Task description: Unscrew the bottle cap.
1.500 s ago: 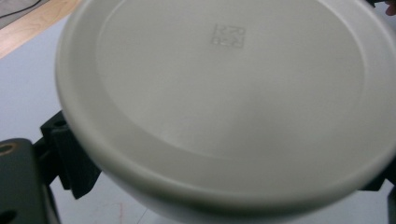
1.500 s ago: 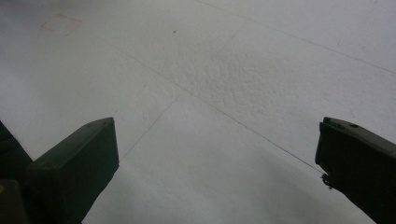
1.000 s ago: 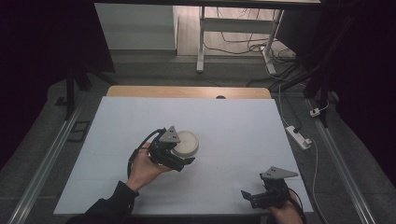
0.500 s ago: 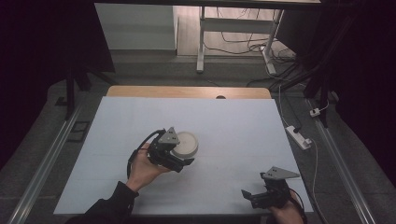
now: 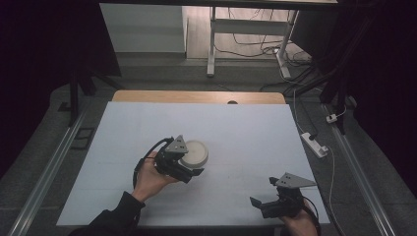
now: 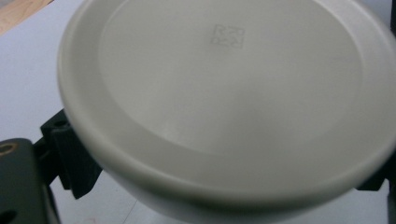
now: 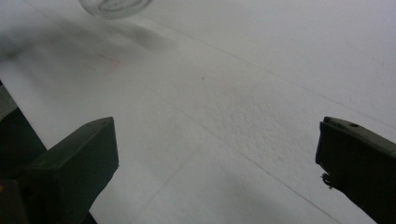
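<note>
The round off-white smooth plastic bowl (image 5: 193,153) is sitting a little left of the middle of the white table (image 5: 255,132), in front of the person's left hand (image 5: 148,178). In the left gripper view its flat circular base (image 6: 224,74) is facing the camera, with a faint square stamped mark in the middle, so the bowl is appearing turned with its underside towards that gripper; being round, it is showing no long axis, and whether it is resting on the table or lifted off it cannot be told. The left gripper (image 5: 189,167) is standing right against the bowl's near side, its black jaws lying either side of the thick rolled rim, one dark block just below the rim at the left and another at the right edge of that view. The jaws are spread about as wide as the bowl, but whether they are actually pressing on it cannot be told.

The right gripper (image 5: 265,202) is hovering near the table's front right corner, well apart from the bowl. Its two matte black jaws are standing wide apart and holding nothing, with bare, lightly grained white table surface between them. A grey three-cornered plate (image 5: 293,181) is riding on top of it.
</note>
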A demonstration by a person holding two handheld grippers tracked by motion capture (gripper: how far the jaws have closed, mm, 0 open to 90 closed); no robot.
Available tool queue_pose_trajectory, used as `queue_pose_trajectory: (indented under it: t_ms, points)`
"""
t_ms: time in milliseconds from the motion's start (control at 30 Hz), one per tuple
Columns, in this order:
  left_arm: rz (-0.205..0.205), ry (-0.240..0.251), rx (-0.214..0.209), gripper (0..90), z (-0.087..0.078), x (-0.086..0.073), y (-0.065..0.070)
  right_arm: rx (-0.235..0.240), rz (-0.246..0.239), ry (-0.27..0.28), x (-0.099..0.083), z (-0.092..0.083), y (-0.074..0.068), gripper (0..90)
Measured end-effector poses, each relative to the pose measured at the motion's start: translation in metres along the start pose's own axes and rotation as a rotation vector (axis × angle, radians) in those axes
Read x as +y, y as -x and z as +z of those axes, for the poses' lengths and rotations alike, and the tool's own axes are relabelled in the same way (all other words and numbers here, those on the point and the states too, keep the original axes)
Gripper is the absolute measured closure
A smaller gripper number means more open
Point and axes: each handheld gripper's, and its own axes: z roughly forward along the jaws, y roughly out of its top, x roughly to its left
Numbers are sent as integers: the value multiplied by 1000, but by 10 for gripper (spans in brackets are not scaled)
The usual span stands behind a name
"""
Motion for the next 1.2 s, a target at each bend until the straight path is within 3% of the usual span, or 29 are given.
queue_pose_trajectory:
  t_ms: [333,733,900,1200]
  points:
    - [29,-6,-16,73,-2,-2,1,59,-29,82,19,4,-10,0]
    - [39,-3,-37,73,-1,-3,3,117,-60,110,42,14,-22,0]
    - [48,4,-48,73,-1,-4,3,168,-72,112,56,21,-28,0]
    - [58,13,-70,73,-1,-4,4,167,-103,100,70,29,-34,0]
